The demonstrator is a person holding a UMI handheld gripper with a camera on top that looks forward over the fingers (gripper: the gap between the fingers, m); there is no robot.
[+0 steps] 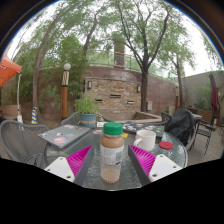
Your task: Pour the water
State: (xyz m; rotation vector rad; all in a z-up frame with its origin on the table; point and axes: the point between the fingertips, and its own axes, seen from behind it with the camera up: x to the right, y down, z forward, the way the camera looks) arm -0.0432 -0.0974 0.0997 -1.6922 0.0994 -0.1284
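Note:
A clear bottle (112,155) with a green cap and a white label stands upright on the glass patio table (95,175). It holds a little pale brownish liquid at its bottom. My gripper (112,162) is open, with the bottle between the two pink pads (80,159) and a small gap at either side. A white cup (147,139) stands on the table just beyond the right finger.
A small red-topped object (166,147) lies to the right of the cup. A pink sheet (65,136) lies at the table's far left. A blue plant pot (88,119) stands beyond the table. A dark bag (181,126) sits on a chair at the right. Metal chairs (22,140) ring the table.

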